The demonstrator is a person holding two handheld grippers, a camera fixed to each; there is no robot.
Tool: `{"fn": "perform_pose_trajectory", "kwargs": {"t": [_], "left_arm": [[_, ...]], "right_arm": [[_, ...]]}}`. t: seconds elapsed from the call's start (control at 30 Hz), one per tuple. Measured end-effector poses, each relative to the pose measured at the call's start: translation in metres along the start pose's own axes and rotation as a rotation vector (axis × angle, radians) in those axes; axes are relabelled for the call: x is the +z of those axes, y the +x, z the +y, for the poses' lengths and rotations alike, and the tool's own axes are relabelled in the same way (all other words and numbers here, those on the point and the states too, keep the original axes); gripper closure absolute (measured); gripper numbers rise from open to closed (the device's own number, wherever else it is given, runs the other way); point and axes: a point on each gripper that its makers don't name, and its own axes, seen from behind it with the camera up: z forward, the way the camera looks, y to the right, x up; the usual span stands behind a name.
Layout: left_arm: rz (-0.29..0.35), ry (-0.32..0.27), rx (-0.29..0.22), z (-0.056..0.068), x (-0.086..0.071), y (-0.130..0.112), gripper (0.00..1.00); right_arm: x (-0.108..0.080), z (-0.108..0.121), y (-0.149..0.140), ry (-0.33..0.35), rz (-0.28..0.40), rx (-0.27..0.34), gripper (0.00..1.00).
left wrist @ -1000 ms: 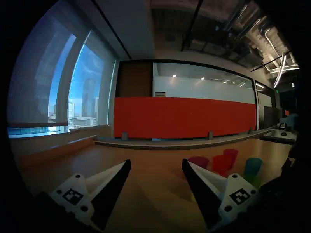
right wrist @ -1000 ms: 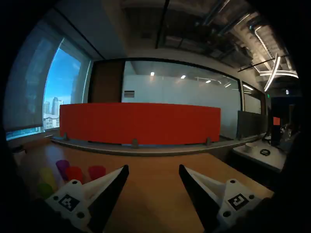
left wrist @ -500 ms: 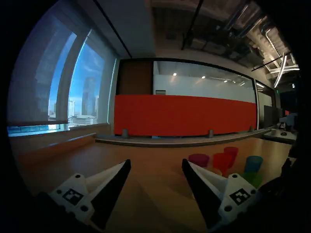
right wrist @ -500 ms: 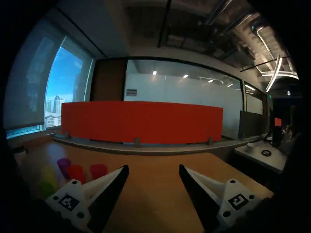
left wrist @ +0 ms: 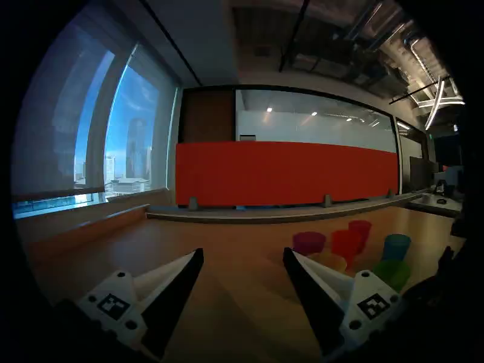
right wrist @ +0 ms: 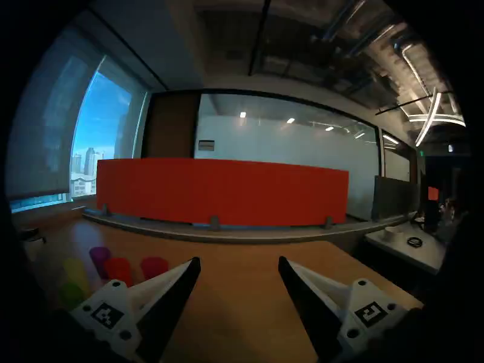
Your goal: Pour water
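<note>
The wooden table (left wrist: 236, 236) runs bare and open ahead of both tools, as far as a grey rail and the red partition (left wrist: 284, 172) along its far edge. A windowsill ledge (left wrist: 85, 221) bounds its left side. In the right gripper view the table's right edge drops off beside a neighbouring desk (right wrist: 402, 248). The left gripper (left wrist: 242, 253) is held level and low over the wood, pointing at the partition, its fingers spread wide with nothing between them. Just right of its right finger stand the cups, close together: a purple cup (left wrist: 308, 242), a red cup (left wrist: 346, 243), a blue cup (left wrist: 396, 246) and a green cup (left wrist: 390, 272) nearest. The right gripper (right wrist: 239, 261) has the same level pose, wide open and empty, with the purple cup (right wrist: 99, 257) and red cup (right wrist: 118, 269) beyond its left finger.
</note>
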Motion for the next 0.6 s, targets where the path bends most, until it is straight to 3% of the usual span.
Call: {"fn": "perform_pose_trajectory", "kwargs": {"t": [0.6], "left_arm": [[-0.002, 0.001, 0.005, 0.0010, 0.0001, -0.0021, 0.02]], "right_arm": [[-0.0035, 0.0019, 0.0073, 0.005, 0.036, 0.000, 0.00]]}}
